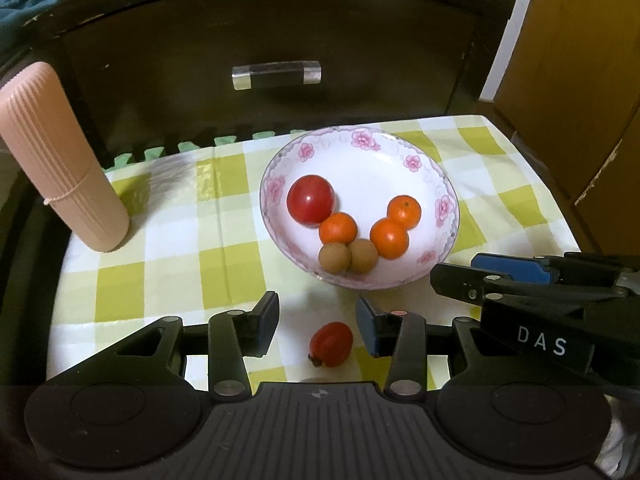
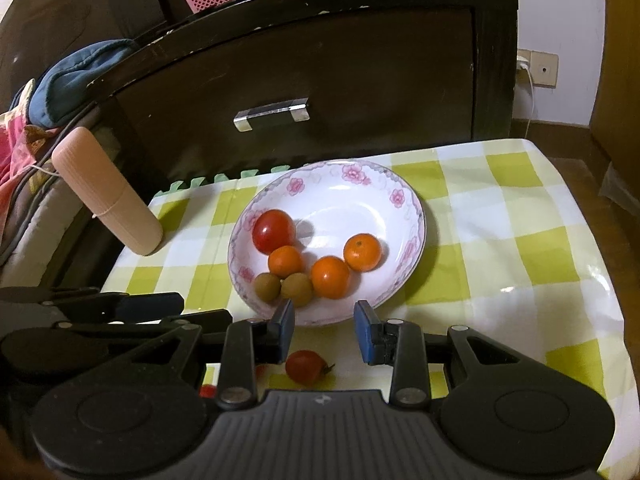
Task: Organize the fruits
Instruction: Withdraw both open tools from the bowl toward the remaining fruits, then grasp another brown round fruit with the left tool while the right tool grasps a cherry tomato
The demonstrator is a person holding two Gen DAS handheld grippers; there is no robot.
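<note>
Left gripper [image 1: 318, 322]: jaws spread, holding nothing. A small red tomato [image 1: 331, 344] lies on the tabletop [image 1: 160, 280] between the jaws, slightly nearer the right one, its stem end pointing toward the gripper body. Well to the left of the jaws stands a pink ribbed tube [image 1: 60, 160], tilted, clear of the work.

Ahead of the jaws sits the plate [image 1: 400, 148]. It carries a large red tomato [image 1: 310, 200], three small oranges [image 1: 389, 238] and two brown fruits [image 1: 334, 258].

Right gripper [image 2: 324, 330]: jaws spread, empty, with tips just short of the plate's near rim. A small tomato [image 2: 305, 366] appears between and behind them, close to the left jaw; whether it is the same fruit cannot be told. In the left view this gripper lies just to the right of the left one.

Judgement: the step in hand is collecting the loose tomato for the plate. Recommended practice:
- centre the jaws so both pads meet the fruit together;
- close gently, as the skin looks soft;
- lift clear of the near rim;
- release over the plate's bare far half, so the fruit already there is not knocked.
</note>
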